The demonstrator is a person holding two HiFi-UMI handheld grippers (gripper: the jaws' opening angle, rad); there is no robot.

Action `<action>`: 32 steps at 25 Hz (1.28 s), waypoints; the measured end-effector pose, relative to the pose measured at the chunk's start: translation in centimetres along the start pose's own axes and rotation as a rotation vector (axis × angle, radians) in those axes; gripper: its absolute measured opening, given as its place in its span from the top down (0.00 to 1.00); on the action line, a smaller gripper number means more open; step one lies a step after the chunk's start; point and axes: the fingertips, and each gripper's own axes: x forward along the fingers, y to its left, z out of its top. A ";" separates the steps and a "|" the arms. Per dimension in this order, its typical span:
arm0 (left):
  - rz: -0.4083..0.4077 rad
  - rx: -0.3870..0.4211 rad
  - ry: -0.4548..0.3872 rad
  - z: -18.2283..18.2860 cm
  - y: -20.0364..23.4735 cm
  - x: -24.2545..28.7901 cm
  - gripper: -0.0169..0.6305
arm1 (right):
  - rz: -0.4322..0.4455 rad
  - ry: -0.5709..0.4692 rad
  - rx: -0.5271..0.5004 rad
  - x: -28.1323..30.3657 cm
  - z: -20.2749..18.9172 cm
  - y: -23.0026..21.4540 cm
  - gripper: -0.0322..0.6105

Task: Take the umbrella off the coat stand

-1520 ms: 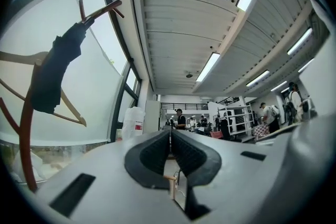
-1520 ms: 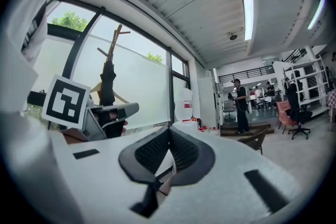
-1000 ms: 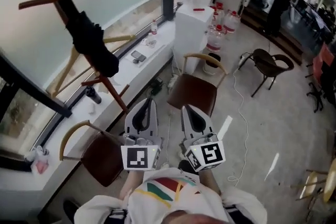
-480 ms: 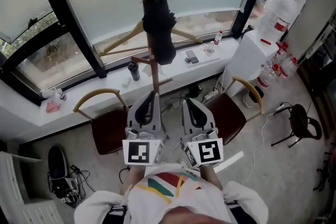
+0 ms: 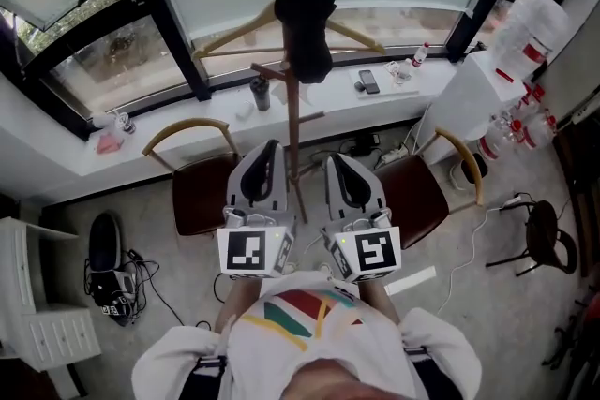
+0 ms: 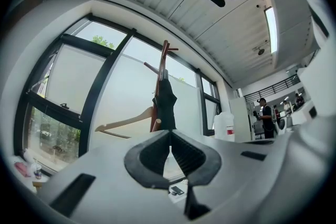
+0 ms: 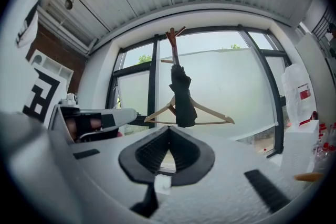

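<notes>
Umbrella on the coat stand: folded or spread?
Folded. The black umbrella hangs as a narrow collapsed bundle against the coat stand pole, with no ribs spread.

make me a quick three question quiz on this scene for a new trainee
1. True or false: the black umbrella hangs on the coat stand.
2. Fill in: a wooden ____ also hangs on the stand.
3. The left gripper and the right gripper are: A) both shut with nothing between the jaws, B) both wide open, C) both shut on the umbrella.

Key: 1 true. 2 hanger. 3 A.
</notes>
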 end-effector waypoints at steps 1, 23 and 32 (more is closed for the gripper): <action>0.005 -0.002 0.001 -0.1 -0.1 -0.1 0.96 | 0.004 0.000 0.002 -0.1 -0.1 0.0 0.95; -0.099 0.000 0.047 5.3 0.8 15.8 0.47 | -0.057 -0.031 0.045 -2.4 0.3 -2.6 0.95; -0.195 -0.010 0.212 2.8 -0.4 19.6 0.47 | -0.102 -0.033 0.072 -2.7 0.0 -4.3 0.95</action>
